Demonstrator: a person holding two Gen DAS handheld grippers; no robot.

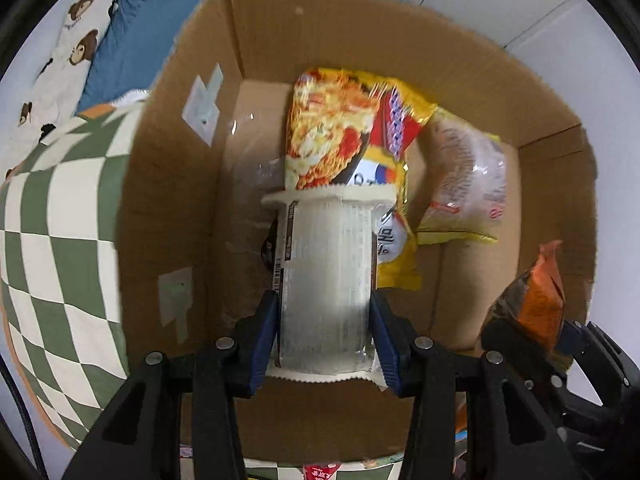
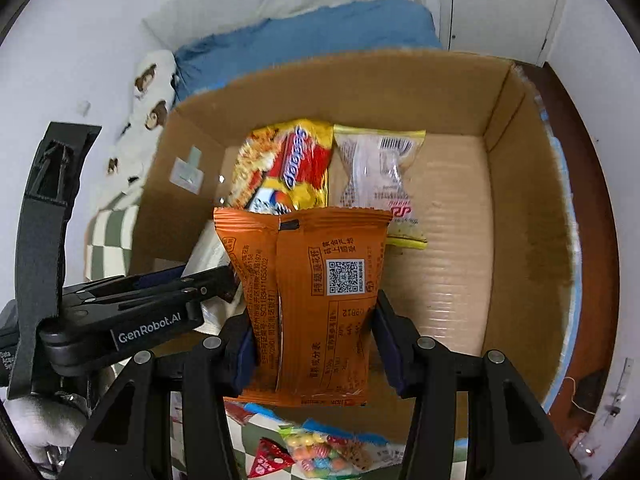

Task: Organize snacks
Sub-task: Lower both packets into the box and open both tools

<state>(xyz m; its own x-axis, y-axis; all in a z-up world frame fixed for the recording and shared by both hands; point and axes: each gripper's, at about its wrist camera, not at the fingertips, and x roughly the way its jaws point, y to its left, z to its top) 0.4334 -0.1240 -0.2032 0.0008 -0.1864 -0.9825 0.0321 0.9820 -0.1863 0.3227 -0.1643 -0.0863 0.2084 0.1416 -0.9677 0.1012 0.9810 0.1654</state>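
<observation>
An open cardboard box (image 1: 472, 80) (image 2: 520, 208) lies below both grippers. On its floor rest a yellow noodle packet (image 1: 340, 132) (image 2: 288, 164) and a pale clear-wrapped packet (image 1: 468, 184) (image 2: 376, 172). My left gripper (image 1: 326, 340) is shut on a white packet (image 1: 326, 272), holding it upright over the box floor. My right gripper (image 2: 316, 344) is shut on an orange snack packet (image 2: 320, 292), also over the box. The orange packet (image 1: 536, 304) and the right gripper show at the right edge of the left wrist view; the left gripper (image 2: 208, 280) shows at the left of the right wrist view.
A green-and-cream checked cloth (image 1: 60, 240) lies under the box, with a blue blanket (image 2: 304, 36) and a bear-print pillow (image 1: 68, 52) behind it. Near the box's front wall lie a bag of coloured candies (image 2: 320, 450) and a red triangular packet (image 2: 266, 460).
</observation>
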